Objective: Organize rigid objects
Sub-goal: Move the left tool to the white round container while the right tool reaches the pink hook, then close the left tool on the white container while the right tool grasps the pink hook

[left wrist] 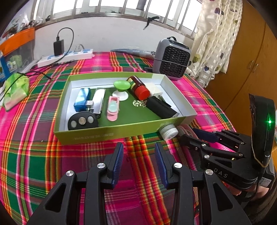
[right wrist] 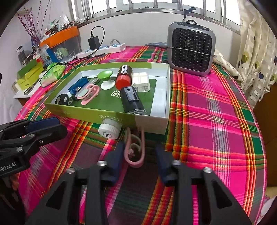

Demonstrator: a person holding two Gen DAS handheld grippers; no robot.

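Plaid-clothed desk point(right wrist: 216, 121) carries a green box point(right wrist: 90, 115). Right gripper point(right wrist: 139, 154) fingers spread around a pink clip point(right wrist: 134, 150). Left gripper point(left wrist: 139, 154) fingers spread, empty.

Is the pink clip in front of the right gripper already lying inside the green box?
No, the pink clip lies on the tablecloth outside the green box, between the open right gripper fingers.

Bright window point(left wrist: 110, 5) backlight; fisheye-bent edges; foreground slightly soft.
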